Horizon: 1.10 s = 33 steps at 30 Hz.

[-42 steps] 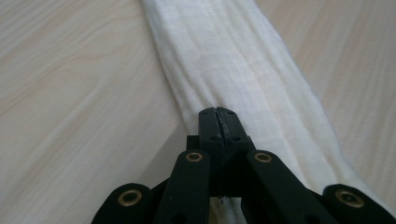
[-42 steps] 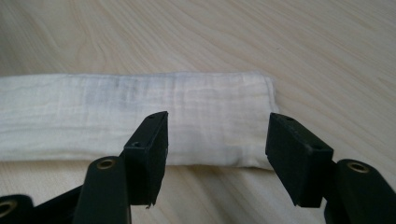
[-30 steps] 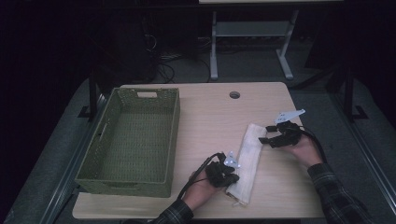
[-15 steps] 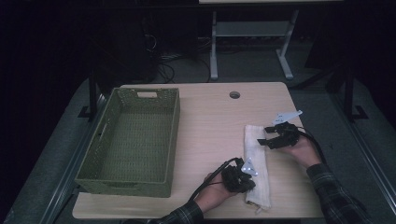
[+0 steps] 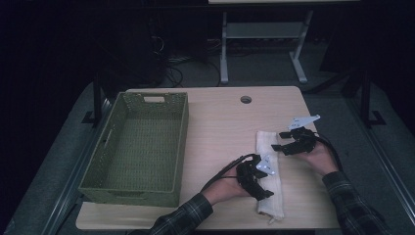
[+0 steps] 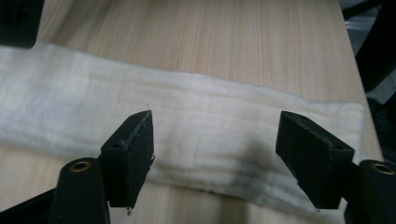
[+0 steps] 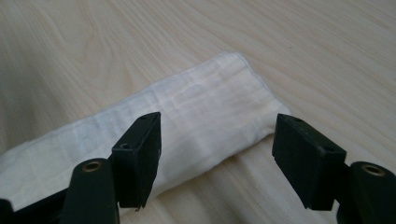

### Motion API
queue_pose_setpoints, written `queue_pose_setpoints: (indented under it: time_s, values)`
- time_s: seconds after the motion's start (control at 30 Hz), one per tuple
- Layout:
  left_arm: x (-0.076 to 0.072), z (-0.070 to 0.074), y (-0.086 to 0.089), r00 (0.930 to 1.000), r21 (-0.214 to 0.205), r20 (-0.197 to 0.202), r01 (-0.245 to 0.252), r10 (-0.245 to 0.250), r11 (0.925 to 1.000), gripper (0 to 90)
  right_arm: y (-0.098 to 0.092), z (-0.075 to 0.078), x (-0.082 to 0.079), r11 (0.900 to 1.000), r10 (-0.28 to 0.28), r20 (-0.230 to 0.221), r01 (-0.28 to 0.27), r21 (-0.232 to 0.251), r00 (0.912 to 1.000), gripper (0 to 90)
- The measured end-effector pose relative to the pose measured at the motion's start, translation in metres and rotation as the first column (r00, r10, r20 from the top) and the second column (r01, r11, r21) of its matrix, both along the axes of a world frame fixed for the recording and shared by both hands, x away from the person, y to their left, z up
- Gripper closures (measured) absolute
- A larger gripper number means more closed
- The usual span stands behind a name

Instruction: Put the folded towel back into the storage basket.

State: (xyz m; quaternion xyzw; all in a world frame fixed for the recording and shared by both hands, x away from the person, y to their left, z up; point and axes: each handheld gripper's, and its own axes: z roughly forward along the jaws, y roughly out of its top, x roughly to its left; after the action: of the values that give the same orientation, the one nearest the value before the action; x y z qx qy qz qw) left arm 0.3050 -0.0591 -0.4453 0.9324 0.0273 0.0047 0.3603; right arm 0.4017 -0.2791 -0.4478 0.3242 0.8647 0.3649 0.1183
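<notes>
A white cloth (image 5: 270,166), folded into a long narrow strip, lies on the wooden table (image 5: 220,127) right of centre, running from near to far. My left gripper (image 5: 259,185) is open over the strip's near half; in the left gripper view the cloth (image 6: 196,126) spans the gap between its jaws (image 6: 217,158). My right gripper (image 5: 282,141) is open over the far end. In the right gripper view the cloth's rounded end (image 7: 205,112) lies between and just beyond the jaws (image 7: 217,149).
A green woven basket (image 5: 139,147) stands empty on the table's left half. A round cable hole (image 5: 245,99) sits near the far edge. Beyond the table is a dark floor with a white metal frame (image 5: 264,44) and cables.
My left gripper has moved right, from beside the cloth's near left edge onto its near half. The cloth now lies straighter. My right gripper has barely shifted.
</notes>
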Motion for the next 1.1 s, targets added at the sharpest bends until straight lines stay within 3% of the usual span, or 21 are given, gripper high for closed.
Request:
queue_pose_setpoints:
  time_s: [0.17,0.27,0.37,0.53,0.83,0.87,1.1]
  values:
    - [0.002,-0.009,-0.011,0.9993,0.018,0.013,0.036,-0.036,0.9992,16.5,-0.002,0.001,0.000,1.0000,0.003,0.006,-0.003,0.002,1.0000,32.3]
    - [0.003,-0.014,-0.016,0.9988,0.037,0.019,0.045,-0.045,0.9983,16.4,-0.003,0.002,-0.001,1.0000,-0.001,0.005,0.001,0.007,1.0000,32.3]
    - [0.006,-0.020,-0.017,0.9989,0.053,-0.001,0.048,-0.048,0.9975,16.2,-0.004,0.001,-0.001,1.0000,0.000,0.005,0.000,0.010,1.0000,32.3]
    - [0.006,-0.021,-0.015,0.9991,0.044,-0.002,0.043,-0.043,0.9981,17.8,-0.005,0.002,-0.001,0.9999,-0.002,0.004,0.002,0.014,1.0000,32.3]
    - [-0.003,-0.015,-0.007,0.9995,0.051,-0.028,-0.009,0.011,0.9986,44.6,-0.006,0.004,-0.002,0.9993,0.024,0.013,-0.024,0.028,0.9996,31.0]
    - [-0.003,-0.014,-0.005,0.9998,0.057,-0.019,-0.006,0.007,0.9983,48.2,-0.006,0.004,-0.002,0.9986,0.040,0.020,-0.041,0.034,0.9990,30.6]
    - [-0.006,-0.013,-0.003,0.9975,0.055,-0.070,-0.004,0.008,0.9985,70.0,0.001,0.012,0.002,0.9884,0.139,0.035,-0.141,0.057,0.9897,30.2]
